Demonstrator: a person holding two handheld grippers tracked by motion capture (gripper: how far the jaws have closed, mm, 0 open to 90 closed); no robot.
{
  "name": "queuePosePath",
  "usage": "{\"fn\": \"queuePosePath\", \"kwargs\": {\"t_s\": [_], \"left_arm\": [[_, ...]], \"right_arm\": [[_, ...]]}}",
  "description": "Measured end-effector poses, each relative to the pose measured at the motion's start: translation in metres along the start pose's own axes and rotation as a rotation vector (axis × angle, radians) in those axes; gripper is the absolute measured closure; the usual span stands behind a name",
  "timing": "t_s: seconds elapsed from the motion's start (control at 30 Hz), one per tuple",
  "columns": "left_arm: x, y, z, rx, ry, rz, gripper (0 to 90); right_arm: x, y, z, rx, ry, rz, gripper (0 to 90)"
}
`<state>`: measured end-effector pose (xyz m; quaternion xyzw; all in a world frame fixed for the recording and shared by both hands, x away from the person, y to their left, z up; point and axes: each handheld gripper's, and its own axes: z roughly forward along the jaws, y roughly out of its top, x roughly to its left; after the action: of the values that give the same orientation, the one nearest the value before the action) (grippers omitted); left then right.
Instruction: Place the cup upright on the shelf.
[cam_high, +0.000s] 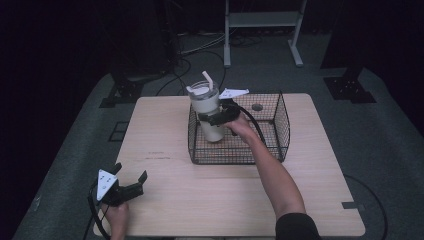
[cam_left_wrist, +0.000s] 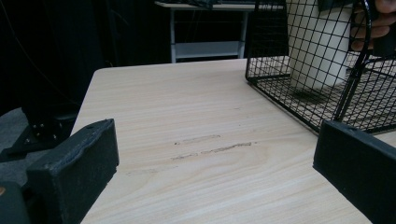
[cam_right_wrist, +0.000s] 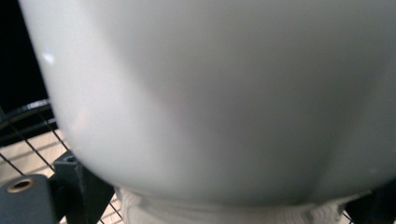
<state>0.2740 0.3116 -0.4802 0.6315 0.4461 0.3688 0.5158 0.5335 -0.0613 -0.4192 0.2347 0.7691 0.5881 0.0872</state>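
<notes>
Cup: a tall cream-white plastic cup with a clear lid and a white straw (cam_high: 207, 111) stands upright inside the basket, at its left end. In the left gripper view the cup (cam_left_wrist: 317, 46) shows behind the wire. In the right gripper view its smooth white side (cam_right_wrist: 210, 93) is very close up.
Basket: a black wire basket with a loop handle (cam_high: 270, 150) sits on the far middle of the surface.
Surface: a light wooden table top (cam_high: 200, 200) with a few faint scuff marks.
Right gripper: the right gripper (cam_high: 212, 119) reaches into the basket. Its jaws are squeezed around the middle of the cup, one on each side.
Left gripper: the left gripper (cam_high: 132, 182) is at the near left corner of the surface, well apart from the basket. Its jaws are spread wide with nothing between them.
Floor: grey carpet (cam_high: 390, 150) lies around the table.
</notes>
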Motion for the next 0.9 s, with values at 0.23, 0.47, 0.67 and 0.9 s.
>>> {"fn": "queuePosePath", "kwargs": {"t_s": [0.23, 0.47, 0.67, 0.9], "left_arm": [[0.001, 0.000, -0.001, -0.006, -0.005, -0.003, 0.0], [0.001, -0.001, -0.002, -0.006, -0.003, -0.003, 0.0], [0.000, -0.001, -0.001, 0.000, -0.005, 0.004, 0.0], [0.000, 0.000, -0.001, 0.001, -0.004, 0.001, 0.0]], "right_arm": [[-0.004, -0.005, 0.001, 0.068, 0.014, 0.001, 7.0], [-0.009, -0.010, -0.007, 0.064, 0.019, 0.013, 7.0], [-0.007, -0.012, -0.011, 0.070, 0.030, -0.024, 7.0], [-0.004, -0.015, -0.019, 0.082, 0.032, -0.085, 6.7]]}}
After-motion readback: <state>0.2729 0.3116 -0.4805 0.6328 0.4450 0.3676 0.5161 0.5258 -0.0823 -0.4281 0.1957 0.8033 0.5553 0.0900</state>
